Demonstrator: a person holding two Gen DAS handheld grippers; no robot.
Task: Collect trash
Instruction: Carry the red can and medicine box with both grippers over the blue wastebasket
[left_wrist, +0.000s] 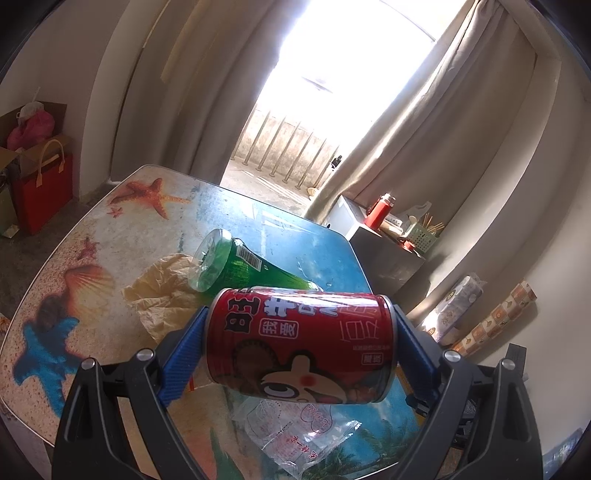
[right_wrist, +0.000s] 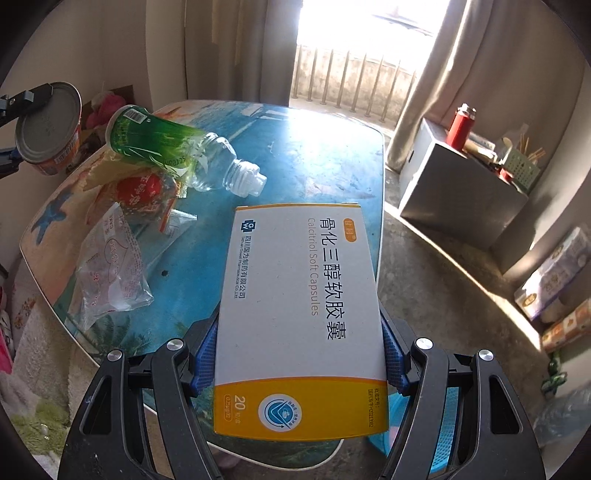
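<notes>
Left tongs (left_wrist: 301, 345) clamped on a red can (left_wrist: 299, 343), can lying sideways between the blue pads (left_wrist: 184, 365), pads pressing both ends, lifted clear of the counter (left_wrist: 48, 295). In the right wrist view the same can (right_wrist: 50, 127) shows at 10 o'clock, grey end facing the camera.

Right tongs (right_wrist: 299, 354) clamped on a white-and-yellow medicine box (right_wrist: 299, 317), blue pads (right_wrist: 205, 363) tight against its long sides, yellow end nearest the camera, box held above the counter's (right_wrist: 314, 155) near edge.

On the counter, from the right wrist view:
- Green-label plastic bottle (right_wrist: 177, 151) lying on its side at 11 o'clock from the box, no cap, neck pointing toward 4 o'clock.
- Red snack wrapper (right_wrist: 144, 192) just beside the bottle at its 7 o'clock, partly under it.
- Clear printed plastic bag (right_wrist: 110, 269) at 9 o'clock from the box, crumpled, apart from the box.

Left wrist view: bottle (left_wrist: 236, 267) directly behind the can at 11 o'clock, resting on crumpled tan paper (left_wrist: 162, 291); clear bag (left_wrist: 295, 432) under the can at 6 o'clock.

Off the counter: red flask (right_wrist: 460, 127) on a grey cabinet (right_wrist: 461, 199) at 2 o'clock; blue basket (right_wrist: 443, 435) on the floor at 5 o'clock, behind the right tongs.
</notes>
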